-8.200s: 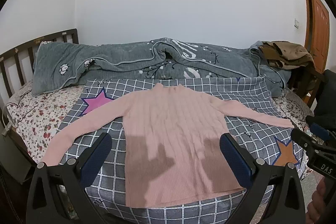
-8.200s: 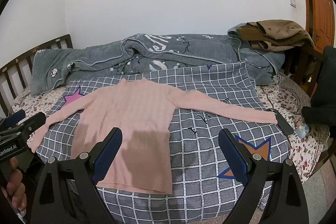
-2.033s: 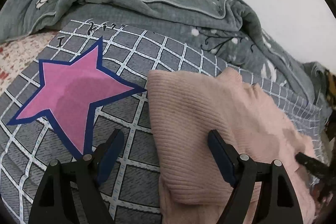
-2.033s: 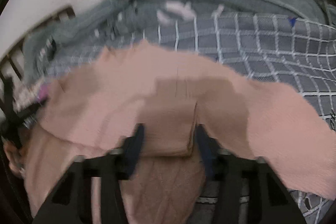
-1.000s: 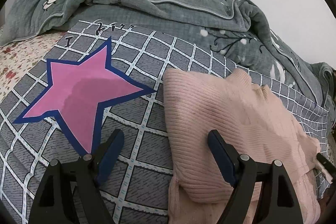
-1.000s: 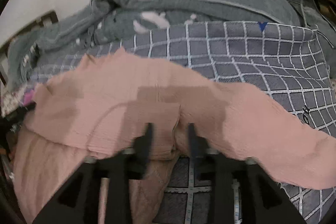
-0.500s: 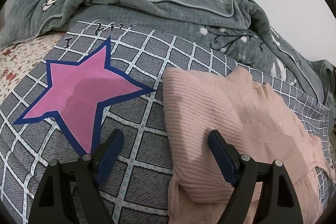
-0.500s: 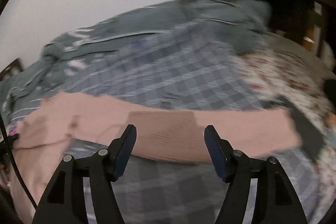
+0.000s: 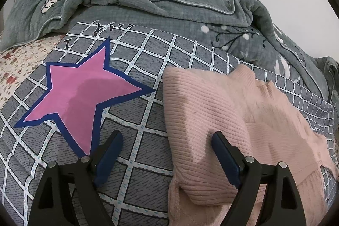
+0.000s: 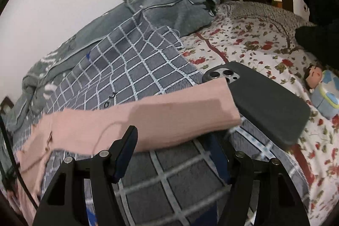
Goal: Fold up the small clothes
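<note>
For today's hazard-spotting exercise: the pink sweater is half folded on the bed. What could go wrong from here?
1. The sleeve cuff lies against the black phone; pulling the sleeve may drag the phone.
2. The right hand-held gripper, jaws closing, straddles only the sleeve's lower edge, so it might pinch the checked blanket too.
3. The already folded sleeve sits loosely and could slide open.

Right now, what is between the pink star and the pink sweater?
In the left wrist view, only bare grey checked blanket lies between the pink star and the pink sweater; the star's tip stops just short of the sweater's folded edge.
</note>
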Demonstrator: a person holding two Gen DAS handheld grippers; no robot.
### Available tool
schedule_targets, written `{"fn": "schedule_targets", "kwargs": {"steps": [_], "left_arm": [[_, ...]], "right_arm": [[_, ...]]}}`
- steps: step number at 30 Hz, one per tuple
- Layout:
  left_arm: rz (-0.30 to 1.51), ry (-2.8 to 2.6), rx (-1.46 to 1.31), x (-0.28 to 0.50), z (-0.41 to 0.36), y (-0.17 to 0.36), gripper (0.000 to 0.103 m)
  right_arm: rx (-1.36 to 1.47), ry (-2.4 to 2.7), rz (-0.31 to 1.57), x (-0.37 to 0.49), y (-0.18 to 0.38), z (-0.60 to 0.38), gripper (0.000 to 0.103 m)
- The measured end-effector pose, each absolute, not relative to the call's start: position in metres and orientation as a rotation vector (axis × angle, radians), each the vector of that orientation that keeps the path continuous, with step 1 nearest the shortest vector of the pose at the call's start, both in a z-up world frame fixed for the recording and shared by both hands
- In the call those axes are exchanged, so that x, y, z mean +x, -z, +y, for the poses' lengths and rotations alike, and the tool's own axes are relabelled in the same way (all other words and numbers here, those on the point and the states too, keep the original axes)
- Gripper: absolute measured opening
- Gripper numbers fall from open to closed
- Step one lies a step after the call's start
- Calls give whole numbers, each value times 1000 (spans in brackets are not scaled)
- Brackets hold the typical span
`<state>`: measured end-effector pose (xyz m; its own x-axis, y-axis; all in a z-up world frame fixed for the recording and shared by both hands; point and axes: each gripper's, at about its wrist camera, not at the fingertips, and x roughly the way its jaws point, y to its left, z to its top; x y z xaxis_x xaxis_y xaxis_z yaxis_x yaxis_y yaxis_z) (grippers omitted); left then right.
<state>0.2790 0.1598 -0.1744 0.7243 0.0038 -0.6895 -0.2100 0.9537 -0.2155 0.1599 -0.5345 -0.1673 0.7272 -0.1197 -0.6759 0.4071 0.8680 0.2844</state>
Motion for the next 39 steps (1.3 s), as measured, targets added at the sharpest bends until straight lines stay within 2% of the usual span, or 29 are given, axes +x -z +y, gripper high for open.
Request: {"fn": "schedule_targets", "kwargs": {"steps": [1, 3, 6, 16, 21, 24, 29, 35, 37, 39], "left_arm": [[753, -119, -290, 279, 160, 174, 85], [751, -119, -292, 279, 160, 174, 85], [749, -115, -297, 278, 160, 174, 86], [750, -93, -332, 267, 165, 168, 88], [723, -173, -401, 233, 188, 159, 88], [722, -242, -391, 207, 206, 155, 89], [733, -310, -313, 175, 231, 149, 89], [727, -316, -307, 145, 255, 142, 89], [726, -302, -312, 139, 258, 142, 89], [733, -286, -317, 138, 256, 143, 89]], "right_arm": [[414, 310, 703, 162, 167, -532, 58], [352, 312, 724, 168, 167, -525, 16], [279, 343, 705, 169, 160, -515, 6], [82, 325, 556, 195, 70, -436, 6], [-9, 157, 464, 226, 13, -330, 6], [-47, 18, 446, 243, -2, -251, 6], [-77, -210, 480, 263, 13, -115, 5], [-77, -397, 618, 276, 75, 3, 6], [-91, -436, 699, 280, 104, 25, 11], [-110, -489, 801, 283, 129, 34, 38]]}}
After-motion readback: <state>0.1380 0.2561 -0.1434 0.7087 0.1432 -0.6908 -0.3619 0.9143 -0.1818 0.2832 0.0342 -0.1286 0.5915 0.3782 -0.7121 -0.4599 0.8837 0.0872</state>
